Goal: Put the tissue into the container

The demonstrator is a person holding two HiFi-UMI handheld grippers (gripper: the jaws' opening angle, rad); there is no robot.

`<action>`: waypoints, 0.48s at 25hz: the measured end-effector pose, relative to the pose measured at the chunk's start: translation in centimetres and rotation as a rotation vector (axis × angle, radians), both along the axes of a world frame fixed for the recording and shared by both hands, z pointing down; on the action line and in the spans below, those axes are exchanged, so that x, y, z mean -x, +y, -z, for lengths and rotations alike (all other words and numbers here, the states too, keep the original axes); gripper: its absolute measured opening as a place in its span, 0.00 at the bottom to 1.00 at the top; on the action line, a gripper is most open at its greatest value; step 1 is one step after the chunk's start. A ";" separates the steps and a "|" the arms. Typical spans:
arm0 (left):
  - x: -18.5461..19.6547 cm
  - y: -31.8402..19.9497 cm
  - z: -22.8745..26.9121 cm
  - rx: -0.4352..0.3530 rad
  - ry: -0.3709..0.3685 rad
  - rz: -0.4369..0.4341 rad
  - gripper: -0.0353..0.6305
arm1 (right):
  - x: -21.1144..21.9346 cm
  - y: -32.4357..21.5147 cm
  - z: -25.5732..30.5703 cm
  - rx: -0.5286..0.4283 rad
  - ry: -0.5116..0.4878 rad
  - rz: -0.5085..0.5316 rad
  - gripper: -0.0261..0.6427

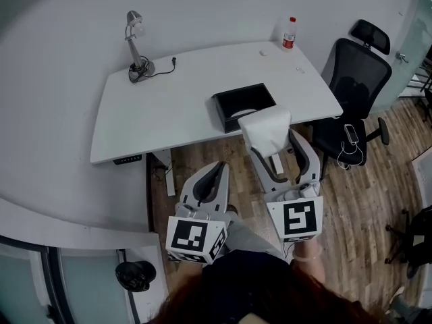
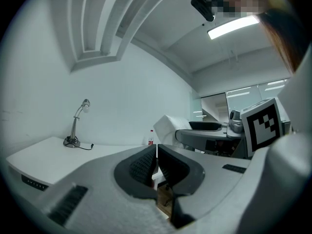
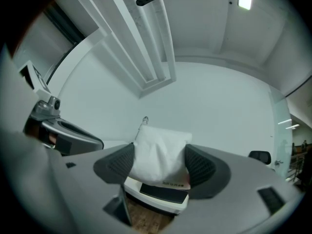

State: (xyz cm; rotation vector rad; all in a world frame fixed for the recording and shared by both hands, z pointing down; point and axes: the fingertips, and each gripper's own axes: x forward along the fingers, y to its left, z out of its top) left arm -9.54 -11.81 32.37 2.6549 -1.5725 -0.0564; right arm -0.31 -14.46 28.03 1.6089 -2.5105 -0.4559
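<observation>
At the far left of the white desk point(image 1: 169, 123) stood a small grey desk lamp point(image 1: 137, 46), well apart from the work. My left gripper point(image 2: 157, 152) hung low off the desk's near edge, its 2 jaws pressed together with nothing between them, so it was idle.

Right of it, near the desk's front edge, sat the open black rectangular container point(image 1: 244, 102). The soft white tissue pack point(image 3: 160, 152) was not in it. It was pinched between the ribbed pads of my right gripper point(image 3: 161, 165), held in the air just in front of the container's near wall.

I judged the pack light and squashy. Its wrapper bulged above the pads and puckered where they bit, so it would deform rather than resist. The film looked smooth enough to slip under a loose grip. The hold across the lower middle of its 2 broad sides seemed right to me, since pinching a corner would let it sag or twist. Nothing about it looked fragile, so a short drop into the container should do no harm.

Further right stood a red-labelled clear bottle point(image 1: 289, 34) and a black mesh office chair point(image 1: 354, 90).
</observation>
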 end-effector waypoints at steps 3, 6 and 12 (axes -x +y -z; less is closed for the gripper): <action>0.6 -1.4 -0.1 0.004 -0.003 0.005 0.10 | 0.4 -1.6 -0.2 0.006 0.002 -0.002 0.56; 1.5 -2.9 -0.2 0.010 -0.003 0.014 0.10 | 0.8 -3.1 -0.4 0.015 0.004 -0.003 0.56; 2.4 -5.5 0.2 0.008 -0.004 0.013 0.10 | 1.3 -5.6 -0.8 0.039 -0.001 -0.012 0.55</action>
